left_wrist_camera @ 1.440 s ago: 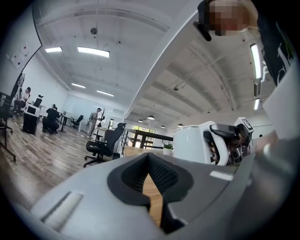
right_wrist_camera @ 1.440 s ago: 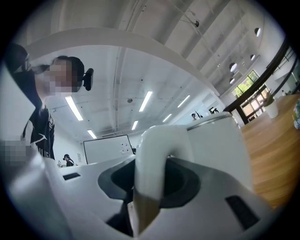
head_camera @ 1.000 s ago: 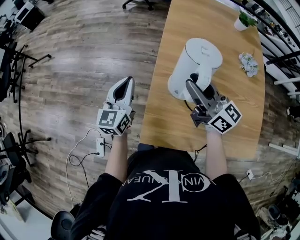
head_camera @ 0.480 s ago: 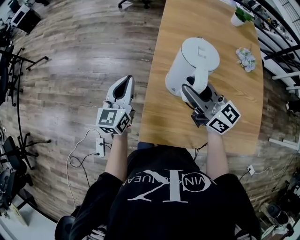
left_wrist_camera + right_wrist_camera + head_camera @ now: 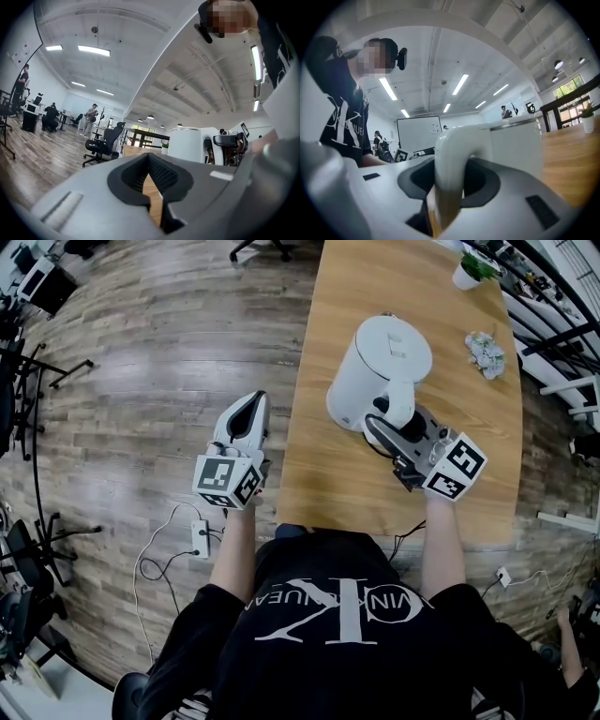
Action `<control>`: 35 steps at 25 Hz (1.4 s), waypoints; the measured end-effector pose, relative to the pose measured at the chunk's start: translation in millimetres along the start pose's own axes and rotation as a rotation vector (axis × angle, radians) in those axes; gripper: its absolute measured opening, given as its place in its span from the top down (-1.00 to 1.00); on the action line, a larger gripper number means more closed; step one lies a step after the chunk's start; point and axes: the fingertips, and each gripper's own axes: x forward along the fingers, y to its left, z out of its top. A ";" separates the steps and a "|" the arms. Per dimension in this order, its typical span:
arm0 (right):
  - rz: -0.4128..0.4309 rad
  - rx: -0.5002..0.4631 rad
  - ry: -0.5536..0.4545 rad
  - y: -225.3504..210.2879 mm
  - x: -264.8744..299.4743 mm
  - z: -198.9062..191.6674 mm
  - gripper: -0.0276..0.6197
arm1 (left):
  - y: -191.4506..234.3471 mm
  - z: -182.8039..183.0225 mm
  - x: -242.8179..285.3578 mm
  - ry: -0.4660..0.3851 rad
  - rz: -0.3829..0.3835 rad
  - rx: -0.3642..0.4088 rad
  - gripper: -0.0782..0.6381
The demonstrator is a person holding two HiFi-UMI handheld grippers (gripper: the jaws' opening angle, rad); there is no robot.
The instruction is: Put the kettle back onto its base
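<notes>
**Head view: kettle shifted up the table, no base in sight**

The white kettle (image 5: 380,371) sat a little further up and to the left over the wooden table (image 5: 375,277) than a second before. It was carried by its handle (image 5: 399,407), and whether it was lifted or resting could not be told. No base showed in any view, so the placing looked yet to come. The right gripper (image 5: 382,430) was clamped on the handle, with the forearm reaching forward over the table's near edge. The left gripper (image 5: 249,407) hung unmoved over the floor, jaws nearly together and empty.
</notes>
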 end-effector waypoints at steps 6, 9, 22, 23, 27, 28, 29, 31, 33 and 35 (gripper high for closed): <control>0.085 -0.096 0.175 12.9 -5.4 -23.4 0.49 | 0.6 2.0 -8.2 0.000 0.007 0.005 0.75; 0.064 -0.080 0.163 10.1 -8.6 -25.4 0.49 | 3.6 2.5 -10.1 0.000 0.007 0.003 0.75; -0.045 -0.073 0.102 11.8 -6.9 -31.5 0.48 | -2.7 5.5 -14.3 0.006 -0.013 0.015 0.75; -0.060 -0.068 0.092 11.1 -7.2 -31.1 0.48 | -2.7 5.3 -15.2 0.007 -0.014 0.015 0.75; -0.113 -0.036 0.059 8.9 -9.6 -32.2 0.48 | -3.9 7.4 -18.7 0.005 -0.023 0.019 0.75; -0.121 -0.025 0.061 8.7 -10.7 -35.0 0.48 | -4.2 7.9 -19.7 0.005 -0.026 0.019 0.75; -0.128 -0.014 0.067 8.6 -12.2 -38.9 0.48 | -4.6 8.0 -20.6 0.005 -0.028 0.019 0.75; -0.143 0.006 0.082 7.9 -16.0 -48.0 0.48 | -5.3 7.3 -22.9 0.008 -0.032 0.019 0.75; -0.167 0.022 0.096 6.2 -20.3 -58.3 0.48 | -6.0 6.3 -25.4 0.012 -0.036 0.020 0.75; -0.193 0.036 0.117 4.6 -24.0 -69.8 0.48 | -6.7 6.2 -28.0 0.014 -0.040 0.023 0.75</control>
